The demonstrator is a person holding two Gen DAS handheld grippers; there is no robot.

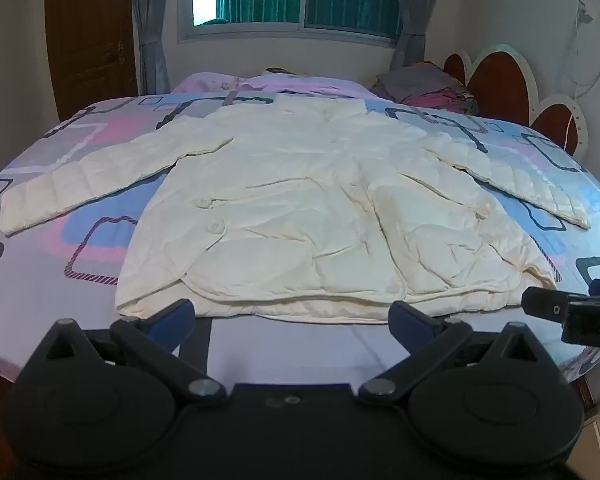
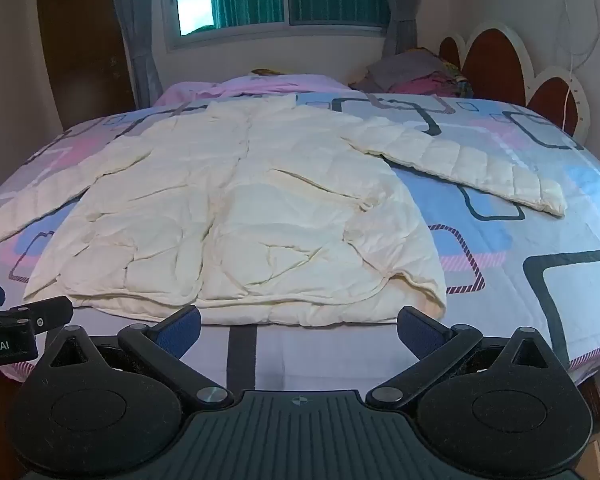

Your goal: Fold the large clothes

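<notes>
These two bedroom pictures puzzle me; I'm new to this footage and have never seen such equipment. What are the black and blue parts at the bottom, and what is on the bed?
Those parts are two hand-held tools carried by a person, each with a camera looking forward along its two fingers. One picture comes from the left gripper, the other from the right gripper. Both stand open and hold nothing. In front of them a cream quilted puffer jacket lies spread flat, sleeves out to both sides, on a bed with a pink, blue and grey patterned sheet. A pile of folded clothes sits near the red and white scalloped headboard. No fold is made yet.
</notes>
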